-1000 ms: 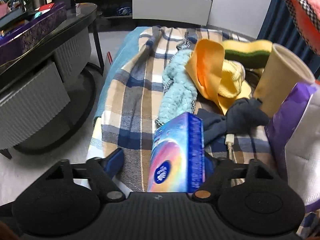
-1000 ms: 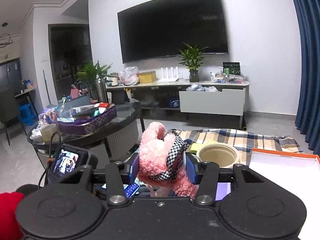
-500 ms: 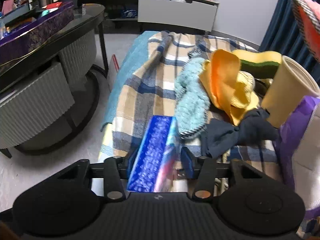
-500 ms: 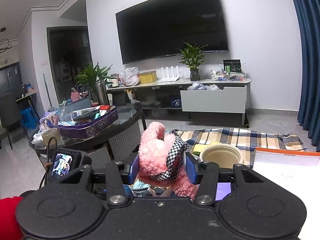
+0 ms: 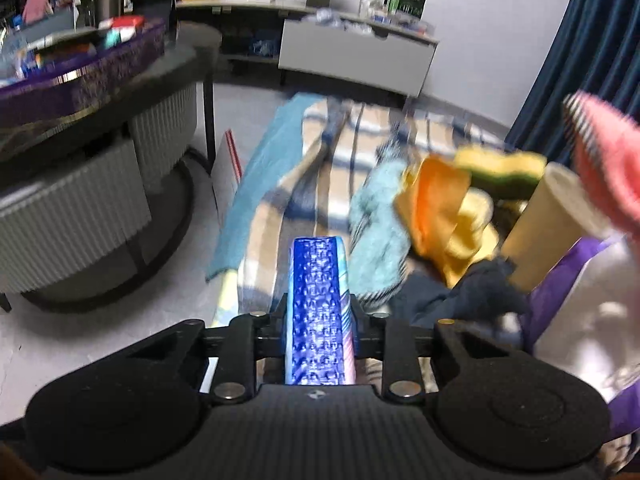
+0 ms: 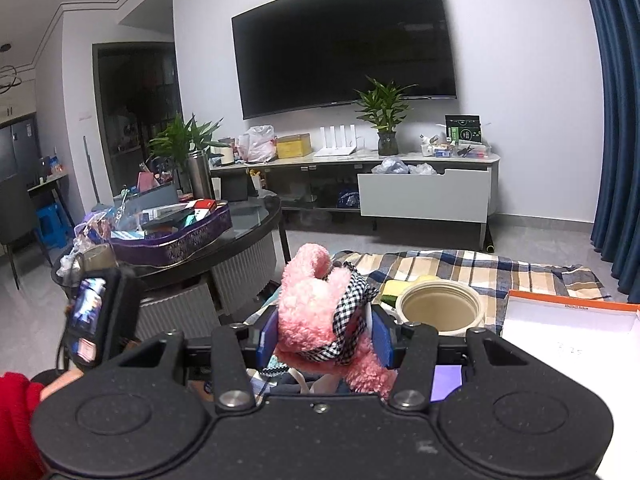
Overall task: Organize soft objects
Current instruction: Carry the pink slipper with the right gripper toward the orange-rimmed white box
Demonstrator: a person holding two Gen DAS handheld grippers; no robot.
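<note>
My left gripper (image 5: 319, 320) is shut on a blue tissue pack (image 5: 318, 304), held edge-up above the plaid blanket (image 5: 320, 152). On the blanket lie a light blue fluffy cloth (image 5: 376, 224), an orange-yellow cloth (image 5: 444, 208), a dark navy cloth (image 5: 468, 292) and a yellow-green sponge (image 5: 500, 168). My right gripper (image 6: 324, 336) is shut on a pink plush toy with a checkered band (image 6: 316, 308), held high; the toy also shows at the right edge of the left wrist view (image 5: 604, 156).
A beige cylindrical container (image 6: 438, 308) stands on the blanket beside a white box with an orange rim (image 6: 568, 320) and a purple bag (image 5: 560, 280). A dark round table (image 5: 100, 120) with a purple tray (image 6: 172, 240) stands at the left. A TV cabinet (image 6: 424, 196) is behind.
My left gripper closed on the tissue pack, turned it edge-up and lifted it, with motion blur. My right gripper kept holding the pink plush and moved a little.
</note>
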